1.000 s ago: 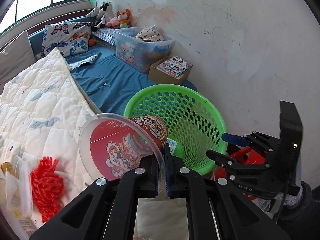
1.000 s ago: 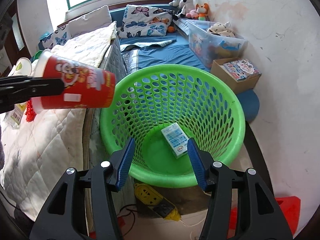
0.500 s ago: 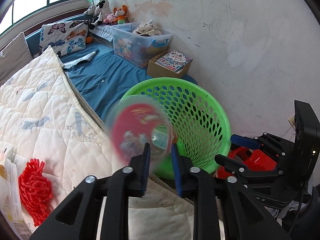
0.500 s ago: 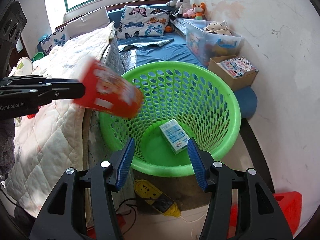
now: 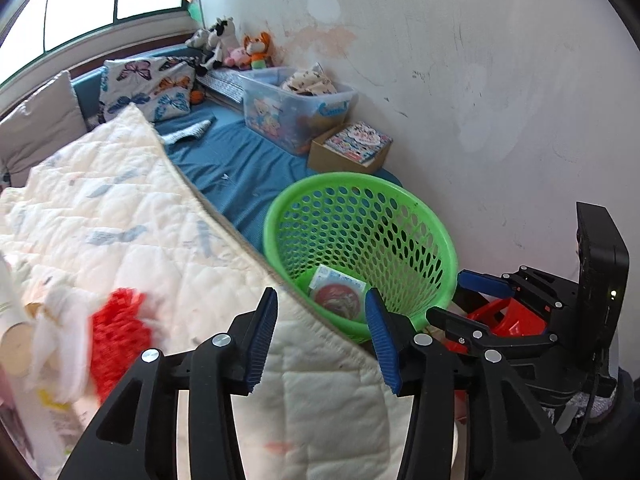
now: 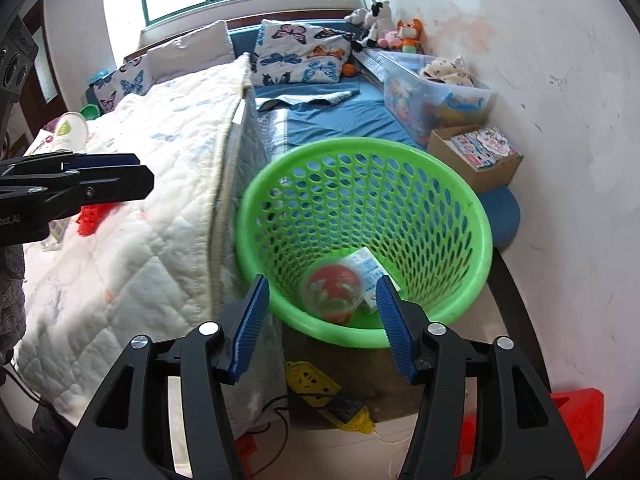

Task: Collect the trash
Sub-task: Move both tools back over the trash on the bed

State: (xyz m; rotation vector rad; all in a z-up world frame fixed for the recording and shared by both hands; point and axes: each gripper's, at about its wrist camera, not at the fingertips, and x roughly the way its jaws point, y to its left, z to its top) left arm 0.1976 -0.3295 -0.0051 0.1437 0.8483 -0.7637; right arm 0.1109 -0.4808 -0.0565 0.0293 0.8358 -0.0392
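Note:
The red printed cup lies in the bottom of the green perforated basket, beside a small white carton. My left gripper hangs over the quilt edge near the basket rim; its jaws are opening and nothing is between them. It also shows at the left of the right wrist view, left gripper. My right gripper sits low in front of the basket, jaws opening, empty. A red frilly scrap lies on the quilt.
A white quilt covers the bed left of the basket. A clear storage bin and a cardboard box stand along the wall. A yellow power strip lies on the floor below the basket. White packaging sits by the red scrap.
My left gripper let go of the red cup, which fell into the green basket. Its jaws spread apart and it pulled back over the quilt. The right gripper's jaws widened slightly.

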